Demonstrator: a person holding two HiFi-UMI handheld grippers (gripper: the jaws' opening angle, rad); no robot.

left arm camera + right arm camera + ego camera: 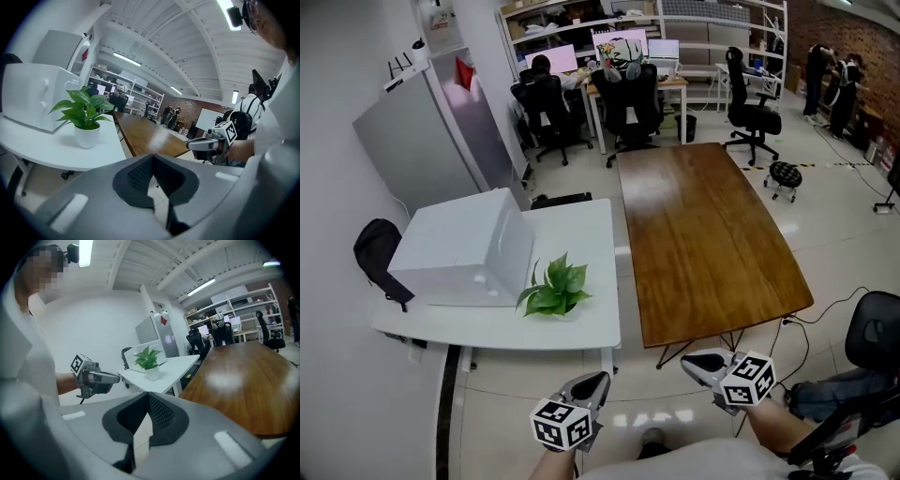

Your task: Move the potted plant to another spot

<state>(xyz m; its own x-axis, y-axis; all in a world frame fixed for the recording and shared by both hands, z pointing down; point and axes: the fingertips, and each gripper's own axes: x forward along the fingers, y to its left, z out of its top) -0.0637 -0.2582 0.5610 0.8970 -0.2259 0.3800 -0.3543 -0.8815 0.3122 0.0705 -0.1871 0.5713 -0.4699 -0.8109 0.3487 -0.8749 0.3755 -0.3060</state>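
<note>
Indoors, potted plant (553,289) sits on white desk (581,234).

Open floor (525,384) between me and the white table (581,333); I see its near edge unobstructed. Potted plant (553,289) sits near that edge, with bare tabletop to its right and behind. White box (464,246) stands just left of it, walling off that side. Wooden table (703,244) just beside on the right, top bare. Black bag (375,253) sits beyond the white table's left end; office chairs (628,108) crowd the far end.
</note>
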